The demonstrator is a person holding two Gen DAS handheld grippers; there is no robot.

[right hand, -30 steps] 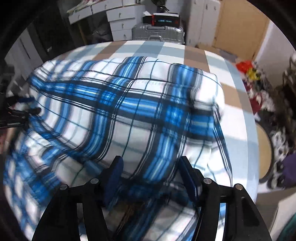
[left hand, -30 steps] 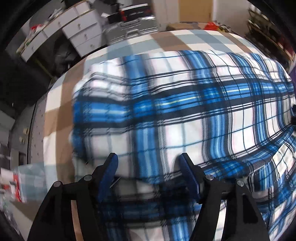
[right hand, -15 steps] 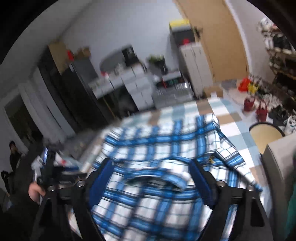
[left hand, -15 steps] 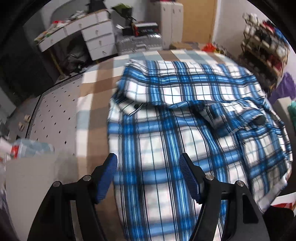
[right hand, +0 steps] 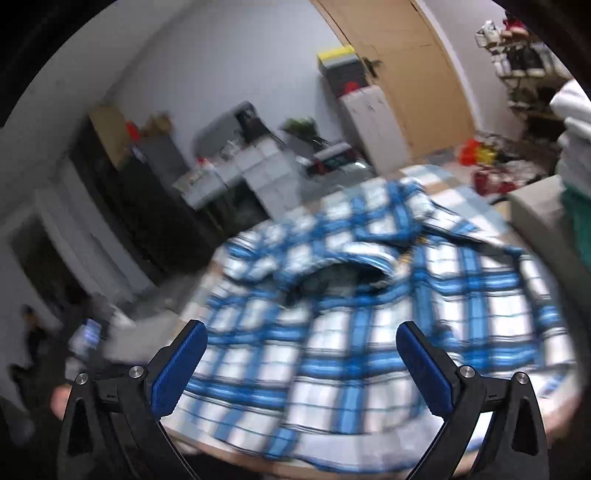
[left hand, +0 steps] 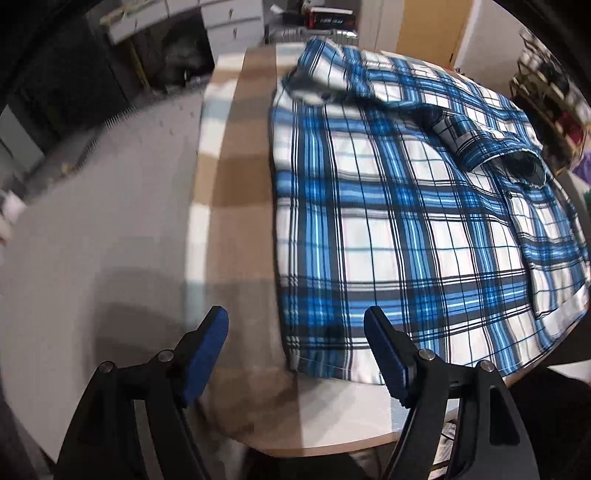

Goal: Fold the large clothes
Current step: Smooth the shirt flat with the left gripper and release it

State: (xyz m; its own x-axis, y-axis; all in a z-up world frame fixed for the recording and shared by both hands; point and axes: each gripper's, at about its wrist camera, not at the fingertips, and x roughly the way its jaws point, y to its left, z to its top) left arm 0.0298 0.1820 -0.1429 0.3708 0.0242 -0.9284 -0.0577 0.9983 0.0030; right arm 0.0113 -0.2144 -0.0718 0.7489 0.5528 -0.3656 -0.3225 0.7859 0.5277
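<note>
One table (left hand: 240,206) with a tan, white and pale blue checked top carries one blue and white plaid shirt (left hand: 399,221), and it is the largest thing ahead of both tongs. The shirt lies spread flat on the table, a folded sleeve (left hand: 491,147) resting across its far right part, with the cuff opening dark. In the left wrist view the shirt lies ahead and to the right of the left gripper (left hand: 295,345); its near hem sits just past the right blue pad, while the left pad hangs over bare tabletop. That gripper's two fingers stand wide apart, holding nothing. In the blurred right wrist view the shirt (right hand: 369,314) fills the space straight ahead of the right gripper (right hand: 301,358), whose two fingers likewise stand wide apart and empty, above the cloth. Beyond the table one white drawer unit (left hand: 229,22) and one silver suitcase (right hand: 340,162) stand by the wall.
</note>
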